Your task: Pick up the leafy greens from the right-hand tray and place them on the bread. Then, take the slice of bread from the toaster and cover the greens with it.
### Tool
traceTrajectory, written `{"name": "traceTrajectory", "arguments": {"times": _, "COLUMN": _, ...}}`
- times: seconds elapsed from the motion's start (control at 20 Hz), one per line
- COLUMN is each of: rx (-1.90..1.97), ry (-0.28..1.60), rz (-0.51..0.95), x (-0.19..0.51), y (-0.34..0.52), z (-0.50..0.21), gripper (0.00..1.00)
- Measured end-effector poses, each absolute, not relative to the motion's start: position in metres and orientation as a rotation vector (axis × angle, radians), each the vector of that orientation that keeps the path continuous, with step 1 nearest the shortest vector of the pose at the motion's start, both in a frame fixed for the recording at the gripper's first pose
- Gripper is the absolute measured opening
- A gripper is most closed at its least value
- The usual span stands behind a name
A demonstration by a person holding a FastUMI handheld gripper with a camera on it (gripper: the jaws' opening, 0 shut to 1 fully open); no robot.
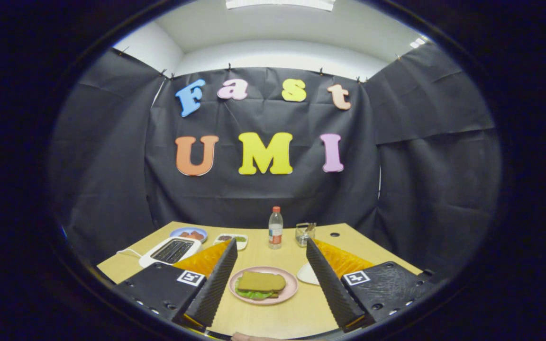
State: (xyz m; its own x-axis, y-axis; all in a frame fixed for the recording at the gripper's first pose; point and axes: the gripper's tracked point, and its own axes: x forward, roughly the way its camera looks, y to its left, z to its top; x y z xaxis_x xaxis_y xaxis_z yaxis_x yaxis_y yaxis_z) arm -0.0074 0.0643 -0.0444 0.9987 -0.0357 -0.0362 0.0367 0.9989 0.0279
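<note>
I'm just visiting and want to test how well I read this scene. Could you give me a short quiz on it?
1. True or false: the gripper is shut on the top bread slice.
2. What shows under the top slice on the pink plate? A) tomato B) greens C) cheese
3. Fill in: the bottle stands beyond the plate, and the white ____ sits off to the side of the near finger.

Key
1. False: the gripper is open and the plate lies between its fingers, untouched.
2. B: greens peek out under the slice.
3. Toaster.
</note>
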Motion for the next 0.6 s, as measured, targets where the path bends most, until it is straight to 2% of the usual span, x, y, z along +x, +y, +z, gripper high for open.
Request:
{"name": "traceTrajectory", "arguments": {"times": 0.35, "rx": 0.049, "ry": -0.061, "rz": -0.032, "x": -0.070, "y": 0.060, "z": -0.010, "gripper": 0.93}}
{"name": "traceTrajectory", "arguments": {"times": 0.6, "rx": -0.006, "ry": -0.086, "rz": -0.005, "x": -0.093, "y": 0.082, "z": -0.013, "gripper": 0.93}}
